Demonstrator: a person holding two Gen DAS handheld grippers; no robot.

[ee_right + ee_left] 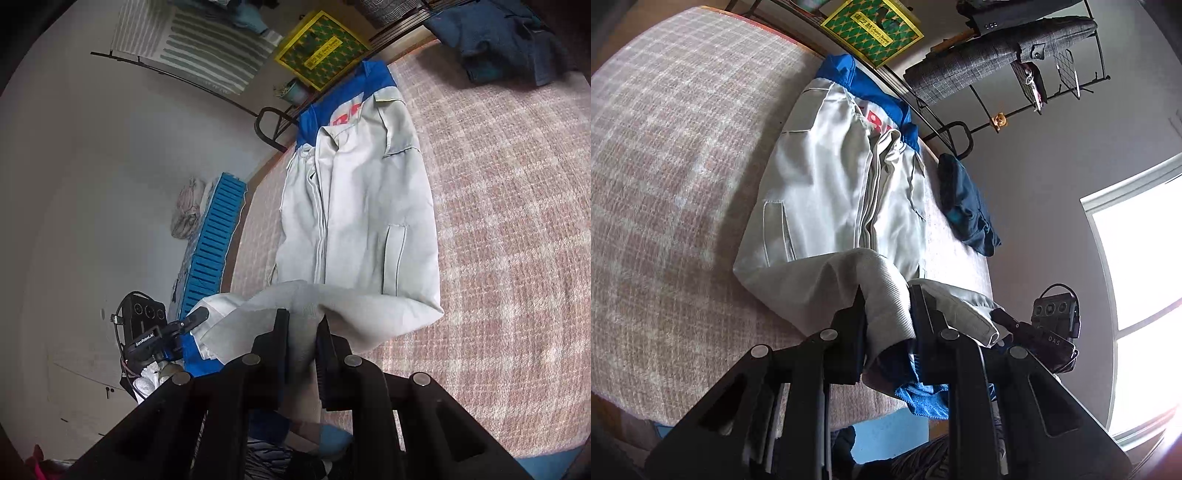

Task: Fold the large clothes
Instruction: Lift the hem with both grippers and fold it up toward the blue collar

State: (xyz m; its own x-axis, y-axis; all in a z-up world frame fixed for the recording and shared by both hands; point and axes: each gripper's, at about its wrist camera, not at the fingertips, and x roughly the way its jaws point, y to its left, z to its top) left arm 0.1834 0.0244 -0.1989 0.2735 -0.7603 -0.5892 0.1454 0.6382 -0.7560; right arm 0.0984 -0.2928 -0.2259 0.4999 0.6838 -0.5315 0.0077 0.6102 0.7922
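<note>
A light grey jacket (827,192) with blue shoulders and red lettering lies zipped, front up, on a pink checked bed cover (672,192). It also shows in the right wrist view (362,221). My left gripper (886,306) is shut on the jacket's ribbed bottom hem, lifted off the bed. My right gripper (303,325) is shut on the same hem further along and holds it raised. Each gripper shows in the other's view: the right gripper (1015,325) and the left gripper (184,325).
A dark blue garment (967,210) lies bunched at the bed's far edge, seen also in the right wrist view (509,40). A clothes rack (1015,62) with a checked coat, a yellow-green bag (875,29), a blue crate (214,236) and a bright window (1137,288) surround the bed.
</note>
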